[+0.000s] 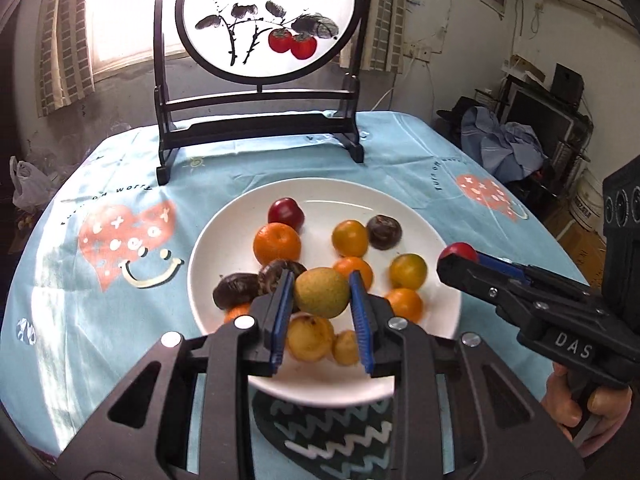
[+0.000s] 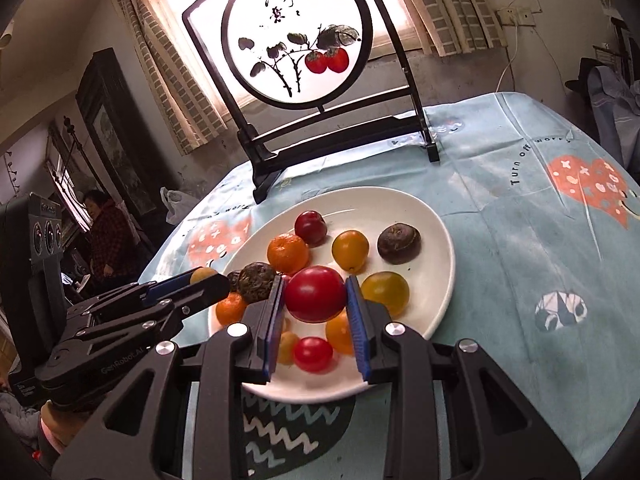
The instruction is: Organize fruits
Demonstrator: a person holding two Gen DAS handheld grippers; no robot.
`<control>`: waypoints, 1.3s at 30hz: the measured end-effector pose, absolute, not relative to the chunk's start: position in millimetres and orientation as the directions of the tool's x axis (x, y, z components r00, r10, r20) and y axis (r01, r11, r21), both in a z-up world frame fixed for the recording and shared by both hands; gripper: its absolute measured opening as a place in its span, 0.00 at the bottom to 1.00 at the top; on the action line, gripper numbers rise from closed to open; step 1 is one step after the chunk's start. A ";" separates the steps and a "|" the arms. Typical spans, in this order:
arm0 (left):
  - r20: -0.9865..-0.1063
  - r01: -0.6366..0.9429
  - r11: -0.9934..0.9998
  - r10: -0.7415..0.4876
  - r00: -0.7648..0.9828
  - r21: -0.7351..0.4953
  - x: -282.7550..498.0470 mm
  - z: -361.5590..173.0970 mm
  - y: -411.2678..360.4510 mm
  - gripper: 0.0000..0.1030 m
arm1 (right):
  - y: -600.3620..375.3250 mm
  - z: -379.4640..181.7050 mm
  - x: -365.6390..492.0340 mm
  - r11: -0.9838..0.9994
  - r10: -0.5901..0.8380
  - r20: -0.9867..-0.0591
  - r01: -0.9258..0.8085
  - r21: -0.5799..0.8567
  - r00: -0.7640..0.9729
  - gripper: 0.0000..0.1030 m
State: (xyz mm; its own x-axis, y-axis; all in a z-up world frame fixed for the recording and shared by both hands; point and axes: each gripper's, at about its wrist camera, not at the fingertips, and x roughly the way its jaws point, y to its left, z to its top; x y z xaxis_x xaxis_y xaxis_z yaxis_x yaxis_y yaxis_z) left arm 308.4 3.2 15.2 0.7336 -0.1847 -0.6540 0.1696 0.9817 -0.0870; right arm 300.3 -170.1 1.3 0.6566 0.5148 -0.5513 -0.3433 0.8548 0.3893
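Over the white plate, both grippers carry fruit. Left gripper: blue pads pinch a yellow-green fruit from either side, held above the pile near the plate's front edge. Right gripper: pinches a red tomato the same way, pads on its two flanks, raised over the plate's near half. In the left view the right gripper's tip sits off the plate's right rim with the red fruit just showing.

Judgement: side grips across the widest part keep round, smooth fruit from rolling out; both look like lifts for sorting, or a drop-in. Cannot tell which.

On the plate:
- small tomato, directly under the held one
- orange tangerine left of centre, dark red plum behind it, seemingly touching
- yellow fruits mid-plate, well spread
- dark brown round fruit alone at the far right; two more dark ones clustered at the left

Loose grouping by colour, not finished by my reading.

Plate rests on a desk with a pale blue cloth printed with hearts. Behind it stands a dark wooden stand holding a round painted screen, backlit by the window. Well clear of the work.
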 end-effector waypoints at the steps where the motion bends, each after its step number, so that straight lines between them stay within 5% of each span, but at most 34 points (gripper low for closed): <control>1: -0.660 0.156 0.984 -0.171 0.731 -0.083 316.7 12.9 4.6 0.28 | -167.9 -1.5 307.6 0.859 0.509 -0.560 -0.343 0.381 0.654 0.30; 8: -0.684 0.097 0.994 -0.110 0.721 -0.058 343.3 1.2 12.4 0.29 | -161.4 -16.5 333.8 0.864 0.503 -0.593 -0.357 0.354 0.629 0.36; 10: -0.681 0.079 0.996 -0.088 0.727 -0.044 341.0 1.4 13.2 0.41 | -160.8 -16.6 332.0 0.867 0.498 -0.609 -0.360 0.344 0.618 0.51; 11: -0.676 0.067 0.997 -0.072 0.733 -0.033 338.1 2.8 12.9 0.62 | -160.6 -14.8 330.3 0.870 0.493 -0.612 -0.358 0.340 0.618 0.64; 12: -0.664 0.052 0.999 -0.051 0.746 -0.018 333.5 5.5 12.9 0.74 | -161.4 -11.7 326.4 0.871 0.491 -0.604 -0.360 0.335 0.628 0.64; 16: -0.628 0.037 0.999 -0.012 0.779 0.026 306.6 18.3 12.9 0.88 | -160.9 0.5 306.8 0.870 0.489 -0.609 -0.396 0.293 0.624 0.69; 18: -0.615 0.041 0.999 -0.021 0.789 0.018 287.6 21.9 15.4 0.93 | -163.4 2.5 290.9 0.868 0.491 -0.608 -0.407 0.284 0.624 0.82; 20: -0.611 0.044 0.999 -0.029 0.791 0.010 267.5 20.9 18.5 0.96 | -165.5 -0.5 270.4 0.866 0.492 -0.612 -0.421 0.271 0.619 0.97; 39: -0.660 0.073 0.997 -0.040 0.750 0.023 175.0 -25.4 25.3 0.98 | -169.0 -31.9 165.0 0.873 0.443 -0.663 -0.460 0.164 0.604 0.99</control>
